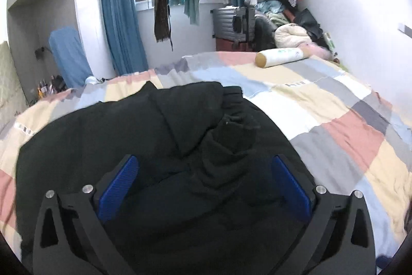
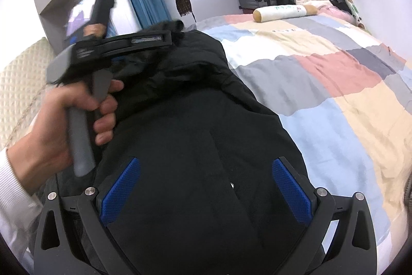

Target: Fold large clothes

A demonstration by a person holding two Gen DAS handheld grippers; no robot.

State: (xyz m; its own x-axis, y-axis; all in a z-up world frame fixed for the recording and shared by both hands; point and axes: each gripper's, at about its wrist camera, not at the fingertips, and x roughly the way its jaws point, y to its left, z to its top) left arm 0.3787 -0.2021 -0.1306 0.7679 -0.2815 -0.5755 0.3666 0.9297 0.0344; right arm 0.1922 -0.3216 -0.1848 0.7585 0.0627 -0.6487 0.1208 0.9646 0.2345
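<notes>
Black garment (image 1: 144,135), a bulky padded piece partly gathered into folds, lying on the bed's patchwork quilt (image 1: 334,120) at the near end, well apart from the cylindrical bolster (image 1: 280,57) at the far end. Relative to the garment: the left gripper (image 1: 204,187) hovers just above its heaped middle, jaws spread wide and released, with cloth below them but nothing pinched; the right gripper (image 2: 206,187) is likewise spread and empty over a smoother panel nearer the person. The garment's long axis appears to run away from both grippers toward the bolster. In the right wrist view the left hand (image 2: 64,120) sits at the garment's left edge, so that hand is judged nearer the rumpled portion.
</notes>
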